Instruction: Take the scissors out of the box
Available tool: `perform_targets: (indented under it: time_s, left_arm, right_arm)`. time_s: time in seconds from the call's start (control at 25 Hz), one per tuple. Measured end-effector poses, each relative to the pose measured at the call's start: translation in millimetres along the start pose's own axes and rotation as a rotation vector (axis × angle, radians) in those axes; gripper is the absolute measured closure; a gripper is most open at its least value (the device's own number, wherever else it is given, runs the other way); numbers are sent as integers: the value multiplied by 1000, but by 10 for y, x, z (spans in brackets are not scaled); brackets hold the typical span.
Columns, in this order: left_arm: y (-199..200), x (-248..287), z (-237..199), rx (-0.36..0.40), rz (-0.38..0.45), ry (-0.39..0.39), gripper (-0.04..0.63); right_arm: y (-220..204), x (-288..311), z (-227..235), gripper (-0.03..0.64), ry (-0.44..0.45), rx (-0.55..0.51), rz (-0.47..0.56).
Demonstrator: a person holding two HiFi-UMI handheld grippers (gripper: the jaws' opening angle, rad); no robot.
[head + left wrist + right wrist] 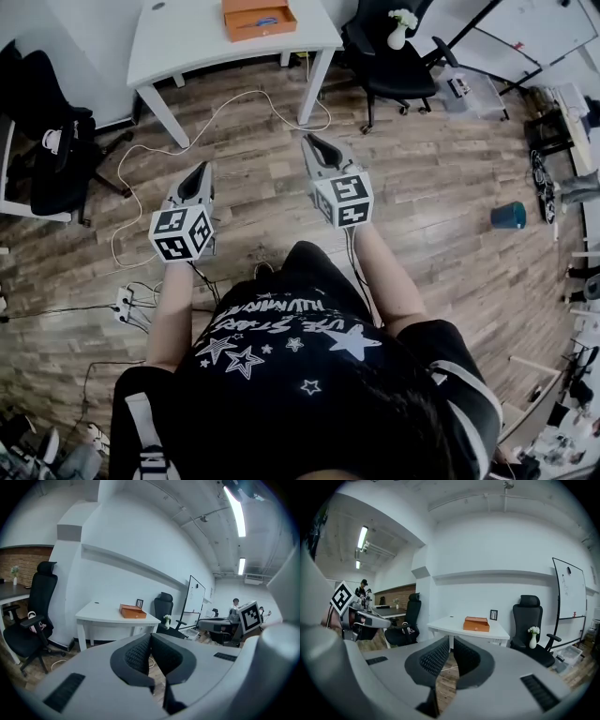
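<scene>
Closed on nothing: left tongs [197,174] and right tongs [315,146], well apart from the white tabletop [178,37].
The flat, rectangular orange box [262,31] lies open-topped on the smooth tabletop, nearer its right end. A small blue shape inside may be the scissors [265,21]. Both tongs are grey with dimpled black pads, over the wood-plank floor [422,187].
</scene>
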State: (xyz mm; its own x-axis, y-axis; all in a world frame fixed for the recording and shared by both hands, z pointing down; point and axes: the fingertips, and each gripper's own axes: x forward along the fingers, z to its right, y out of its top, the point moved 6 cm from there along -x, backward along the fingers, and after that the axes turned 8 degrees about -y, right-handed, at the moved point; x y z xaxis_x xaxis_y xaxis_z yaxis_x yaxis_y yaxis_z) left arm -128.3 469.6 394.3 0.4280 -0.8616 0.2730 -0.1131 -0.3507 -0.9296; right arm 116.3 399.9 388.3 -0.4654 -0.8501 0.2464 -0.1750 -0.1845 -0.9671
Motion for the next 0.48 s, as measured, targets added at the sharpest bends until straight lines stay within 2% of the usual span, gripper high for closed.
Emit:
perform_targets:
  time_s: [0.16, 0.48]
  left_arm:
    - [-15, 81, -169, -13, -14, -5, 577]
    - [25, 568, -435, 0, -33, 12, 577]
  right_arm:
    - [-69, 103, -4, 558, -9, -14, -38]
    - [-171, 705, 331, 558, -21, 45, -53]
